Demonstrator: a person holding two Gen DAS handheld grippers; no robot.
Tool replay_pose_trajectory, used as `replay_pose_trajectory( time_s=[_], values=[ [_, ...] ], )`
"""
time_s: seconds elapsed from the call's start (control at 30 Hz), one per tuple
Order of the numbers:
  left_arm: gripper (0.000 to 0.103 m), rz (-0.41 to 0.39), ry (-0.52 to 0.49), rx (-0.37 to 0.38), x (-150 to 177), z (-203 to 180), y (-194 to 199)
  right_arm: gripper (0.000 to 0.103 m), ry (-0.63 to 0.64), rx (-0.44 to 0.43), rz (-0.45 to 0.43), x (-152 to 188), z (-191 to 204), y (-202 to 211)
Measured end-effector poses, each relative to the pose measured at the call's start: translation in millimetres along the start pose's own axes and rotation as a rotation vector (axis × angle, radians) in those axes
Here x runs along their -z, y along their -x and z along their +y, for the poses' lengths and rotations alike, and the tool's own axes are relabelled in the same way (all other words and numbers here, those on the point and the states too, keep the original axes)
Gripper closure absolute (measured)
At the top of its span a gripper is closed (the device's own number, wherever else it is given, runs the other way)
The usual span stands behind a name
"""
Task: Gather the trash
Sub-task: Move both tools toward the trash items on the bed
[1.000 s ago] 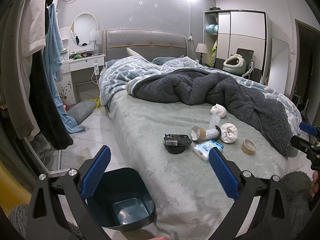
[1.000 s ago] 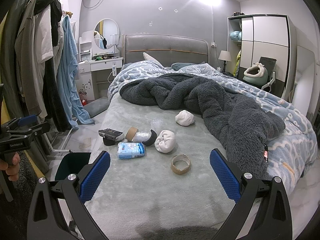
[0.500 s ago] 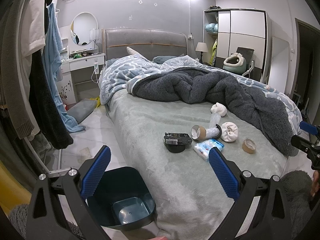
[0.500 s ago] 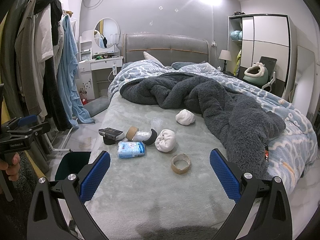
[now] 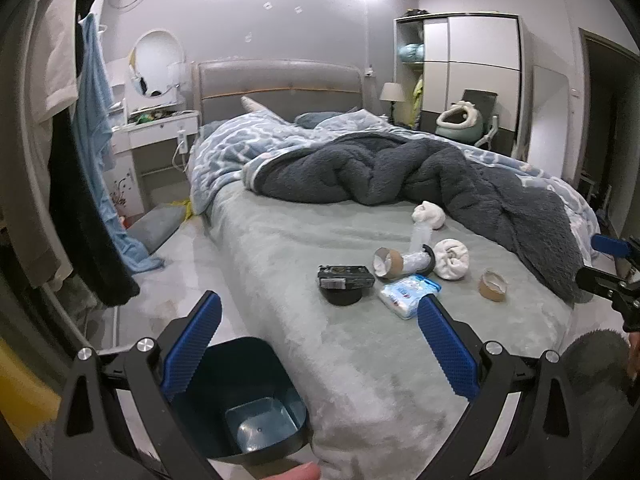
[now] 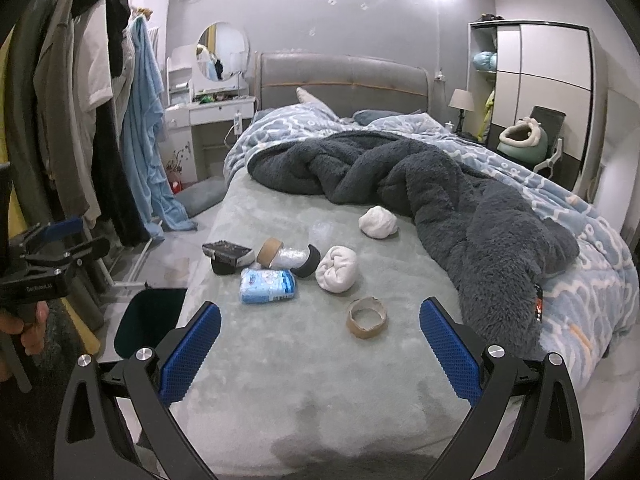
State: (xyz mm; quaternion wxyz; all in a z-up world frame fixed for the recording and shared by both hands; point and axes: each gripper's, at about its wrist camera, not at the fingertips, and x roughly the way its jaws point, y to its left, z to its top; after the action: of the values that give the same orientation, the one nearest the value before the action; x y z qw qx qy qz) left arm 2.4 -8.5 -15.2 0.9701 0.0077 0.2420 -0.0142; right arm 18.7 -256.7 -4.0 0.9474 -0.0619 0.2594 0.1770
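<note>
Both grippers hover at the foot of the bed, fingers spread wide and holding nothing. In the right wrist view the right gripper faces the litter: a tape ring at 12 o'clock, a tissue pack at 11, a white cloth ball just beyond, a cardboard tube and a black box farther left. The left gripper hangs over the bed's corner, the dark bin on the floor at its 7 o'clock.
</note>
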Motion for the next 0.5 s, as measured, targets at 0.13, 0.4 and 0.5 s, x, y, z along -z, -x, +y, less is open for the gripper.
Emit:
replay_pose_trajectory(
  time_s=[0.13, 0.4, 0.5],
  values=[
    [0.003, 0.022, -0.004, 0.03, 1, -1, -10, 0.003, 0.022, -0.016, 0.022, -7, 0, -8],
    [0.003, 0.06, -0.008, 0.091, 3, -4, -30, 0.011, -0.003, -0.119, 0.035, -25, -5, -39],
    [0.003, 0.064, -0.032, 0.09, 6, -7, -36, 0.018, -0.003, -0.133, 0.049, -29, -7, -60]
  ],
)
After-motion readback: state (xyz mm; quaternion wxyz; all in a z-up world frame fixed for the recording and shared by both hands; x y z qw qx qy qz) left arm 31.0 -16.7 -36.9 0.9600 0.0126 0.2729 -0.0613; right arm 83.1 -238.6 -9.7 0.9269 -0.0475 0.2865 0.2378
